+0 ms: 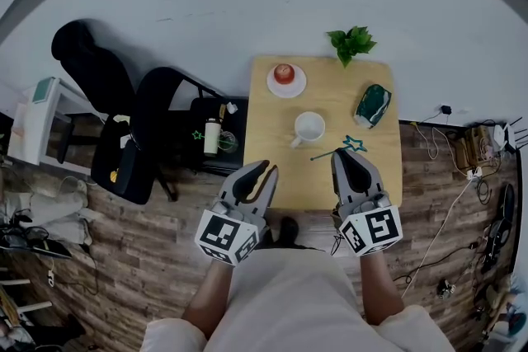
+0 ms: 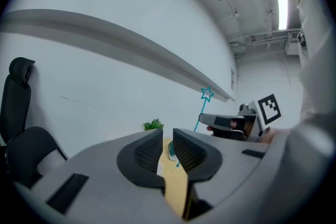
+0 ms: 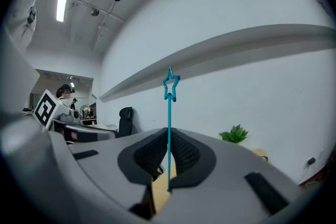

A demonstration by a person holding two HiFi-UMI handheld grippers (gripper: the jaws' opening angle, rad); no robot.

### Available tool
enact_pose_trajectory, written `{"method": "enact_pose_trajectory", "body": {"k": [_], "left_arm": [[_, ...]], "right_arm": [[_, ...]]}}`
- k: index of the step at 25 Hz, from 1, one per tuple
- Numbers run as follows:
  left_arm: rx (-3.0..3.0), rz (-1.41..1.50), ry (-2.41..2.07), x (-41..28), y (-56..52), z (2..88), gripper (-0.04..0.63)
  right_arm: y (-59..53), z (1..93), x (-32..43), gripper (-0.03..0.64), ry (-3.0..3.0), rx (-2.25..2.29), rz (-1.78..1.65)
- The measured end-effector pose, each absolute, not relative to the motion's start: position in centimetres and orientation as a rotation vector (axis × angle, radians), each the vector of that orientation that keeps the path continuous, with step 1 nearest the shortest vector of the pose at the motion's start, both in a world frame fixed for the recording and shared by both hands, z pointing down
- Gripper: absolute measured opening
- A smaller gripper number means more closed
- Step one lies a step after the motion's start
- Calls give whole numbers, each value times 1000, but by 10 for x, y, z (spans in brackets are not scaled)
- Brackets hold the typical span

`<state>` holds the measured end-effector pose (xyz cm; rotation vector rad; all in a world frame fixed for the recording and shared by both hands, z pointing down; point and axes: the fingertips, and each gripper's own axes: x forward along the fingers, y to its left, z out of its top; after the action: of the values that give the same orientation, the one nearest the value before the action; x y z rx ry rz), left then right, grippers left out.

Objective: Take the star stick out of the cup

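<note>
The star stick (image 1: 345, 149), thin and teal with an outlined star at its end, is clamped in my right gripper (image 1: 350, 156) above the table's near right part. In the right gripper view the stick (image 3: 169, 113) rises straight up between the jaws of that gripper (image 3: 169, 150), its star (image 3: 170, 85) at the top. The white cup (image 1: 309, 128) stands on the wooden table (image 1: 330, 181), to the left of the stick and apart from it. My left gripper (image 1: 266, 171) hovers at the table's near left edge, jaws nearly together with nothing between them (image 2: 167, 140). From the left gripper view the star (image 2: 207, 93) shows above the right gripper (image 2: 227, 123).
At the table's far side sit a white plate with a red item (image 1: 286, 80), a green plant (image 1: 351, 43) and a green packet (image 1: 373, 105). Black chairs (image 1: 153, 132) and a low stand with a bottle (image 1: 213, 136) are left of the table. Cables (image 1: 445, 218) lie on the floor at the right.
</note>
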<state>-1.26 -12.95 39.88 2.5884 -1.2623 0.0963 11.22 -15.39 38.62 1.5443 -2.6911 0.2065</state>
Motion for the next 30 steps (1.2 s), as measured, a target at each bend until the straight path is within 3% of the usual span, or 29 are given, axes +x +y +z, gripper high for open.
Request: {"method": "enact_pose_trajectory", "body": {"k": [30], "left_arm": [[2609, 85, -1305, -16, -119, 382, 15]], "right_arm": [[-129, 372, 115, 13, -2782, 1522, 288]]}}
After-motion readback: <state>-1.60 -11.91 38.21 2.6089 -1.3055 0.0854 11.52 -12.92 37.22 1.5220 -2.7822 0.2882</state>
